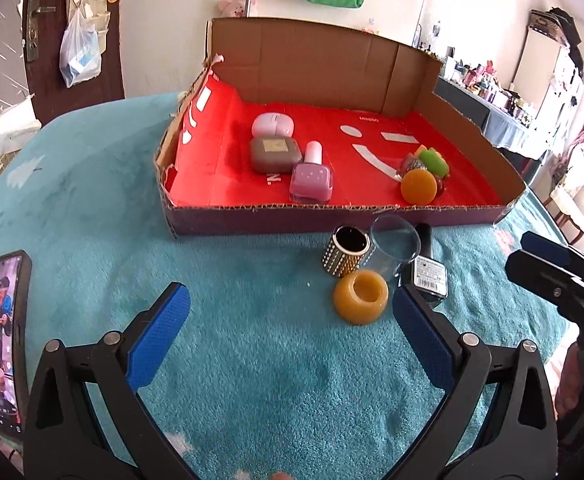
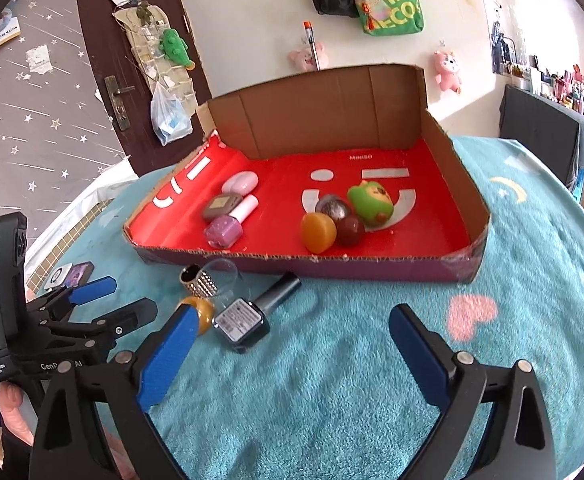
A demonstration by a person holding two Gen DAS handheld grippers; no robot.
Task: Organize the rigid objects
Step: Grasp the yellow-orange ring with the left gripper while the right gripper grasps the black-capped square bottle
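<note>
Fuzzy teal worktop (image 1: 92, 184) filling mid-frame. Cut-down cardboard tray (image 1: 323, 64), glossy red lining, upper centre; inside, left cluster of pale oval case (image 1: 272, 125), brown square compact (image 1: 275, 153), pink nail polish bottle (image 1: 311, 178); right cluster of orange disc (image 1: 418, 186) and green squishy toy (image 1: 434, 161). Just below tray's front wall, bunched and touching: clear glass cup (image 1: 395, 249), studded gold ring-holder (image 1: 346, 249), amber waxy ring (image 1: 360, 297), dark polish bottle (image 2: 248, 312) lying flat. Phone (image 1: 2, 340) at left edge. Left tool (image 1: 292, 312) spread apart, empty, amber ring just inside its right finger. Right tool (image 2: 290, 336) likewise apart, empty, over bare plush.
</note>
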